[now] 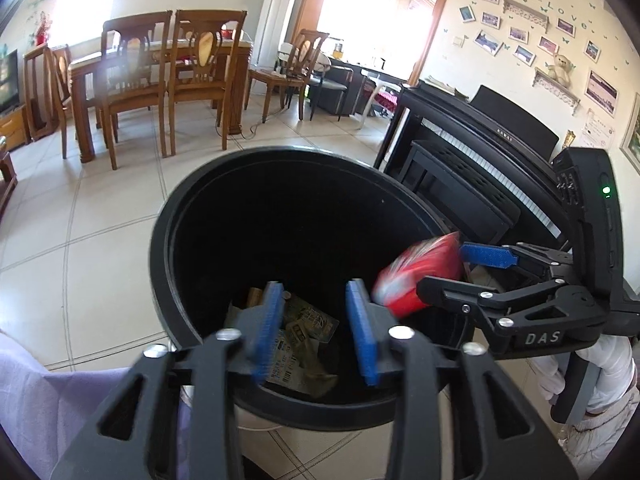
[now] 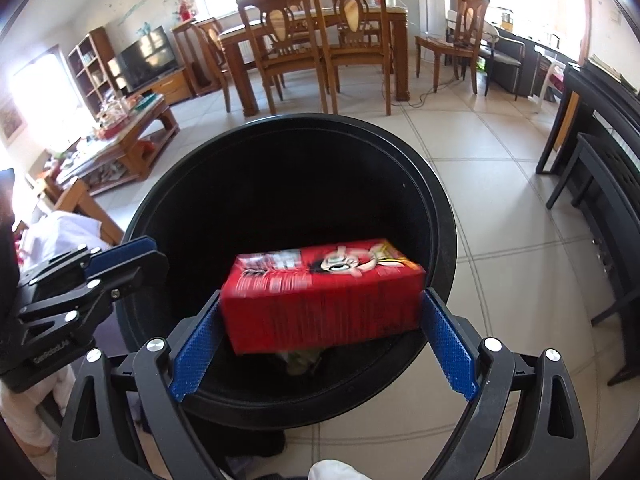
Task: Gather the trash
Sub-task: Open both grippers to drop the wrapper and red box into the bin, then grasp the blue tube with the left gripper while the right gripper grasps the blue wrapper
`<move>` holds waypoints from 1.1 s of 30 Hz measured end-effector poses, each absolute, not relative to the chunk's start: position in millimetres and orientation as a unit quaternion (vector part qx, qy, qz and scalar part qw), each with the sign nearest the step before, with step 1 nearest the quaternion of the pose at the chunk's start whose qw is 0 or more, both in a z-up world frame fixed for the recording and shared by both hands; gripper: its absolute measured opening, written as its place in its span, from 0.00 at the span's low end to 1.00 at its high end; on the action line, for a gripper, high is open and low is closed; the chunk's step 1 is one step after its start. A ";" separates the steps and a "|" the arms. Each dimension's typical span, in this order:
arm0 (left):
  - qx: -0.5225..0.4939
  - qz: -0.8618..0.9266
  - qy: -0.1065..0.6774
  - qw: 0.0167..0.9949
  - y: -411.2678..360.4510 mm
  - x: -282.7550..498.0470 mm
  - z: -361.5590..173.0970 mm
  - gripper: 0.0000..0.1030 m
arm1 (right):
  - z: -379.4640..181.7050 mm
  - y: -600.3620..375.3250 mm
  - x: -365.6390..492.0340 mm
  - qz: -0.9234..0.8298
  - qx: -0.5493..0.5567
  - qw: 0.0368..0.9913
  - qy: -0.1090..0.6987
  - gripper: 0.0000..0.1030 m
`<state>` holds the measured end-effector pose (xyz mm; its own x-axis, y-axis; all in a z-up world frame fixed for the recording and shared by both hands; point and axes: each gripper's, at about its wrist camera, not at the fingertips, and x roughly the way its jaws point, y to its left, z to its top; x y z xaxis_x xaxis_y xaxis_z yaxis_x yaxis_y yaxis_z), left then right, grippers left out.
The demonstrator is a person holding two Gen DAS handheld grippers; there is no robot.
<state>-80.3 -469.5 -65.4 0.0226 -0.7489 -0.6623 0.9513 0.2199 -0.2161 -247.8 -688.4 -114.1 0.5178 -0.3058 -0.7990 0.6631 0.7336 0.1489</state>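
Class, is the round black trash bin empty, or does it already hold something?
Not empty. Crumpled printed wrappers lie at the bottom of the round black trash bin, seen between the open left gripper's blue pads.

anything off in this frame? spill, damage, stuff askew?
Nothing spilled or damaged. The red box is motion-blurred over the black bin, between the right tool's wide pads; contact unclear. Left tool is open and empty above the paper scraps inside.

bright daylight, blown-out windows (image 1: 360, 4) (strong glare), red box (image 2: 324, 292) motion-blurred, fisheye-curved edges
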 end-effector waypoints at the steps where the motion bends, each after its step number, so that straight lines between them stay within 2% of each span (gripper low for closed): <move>1: 0.144 -0.605 0.343 0.704 -468.2 -82.3 -63.5 0.52 | -114.4 -688.9 -248.4 -0.288 0.227 0.841 0.397 0.90; 5: 0.137 -0.603 0.330 0.713 -459.3 -85.1 -55.6 0.63 | -116.7 -689.6 -249.6 -0.293 0.229 0.840 0.394 0.92; 7: 0.134 -0.598 0.321 0.722 -453.7 -87.3 -50.5 0.76 | -116.5 -688.0 -249.5 -0.295 0.229 0.841 0.390 0.92; 10: 0.129 -0.593 0.307 0.733 -442.8 -90.5 -42.8 0.88 | -113.9 -685.2 -249.7 -0.292 0.231 0.847 0.378 0.92; 13: 0.130 -0.584 0.298 0.744 -426.8 -91.5 -37.6 0.95 | -111.0 -680.8 -252.8 -0.284 0.236 0.858 0.357 0.95; 20: 0.111 -0.539 0.308 0.776 -366.2 -66.1 -26.8 0.95 | -102.0 -654.2 -237.1 -0.236 0.244 0.883 0.324 0.95; 33: 0.024 -0.357 0.310 0.881 -188.2 7.3 -14.2 0.95 | -85.9 -529.5 -138.5 -0.102 0.154 0.919 0.350 0.95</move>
<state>7.3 -188.2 -14.2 0.5526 -0.6140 -0.5636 0.6442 0.7437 -0.1786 -138.5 -529.5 -85.9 0.7347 -0.0804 -0.6737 0.2951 0.9320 0.2106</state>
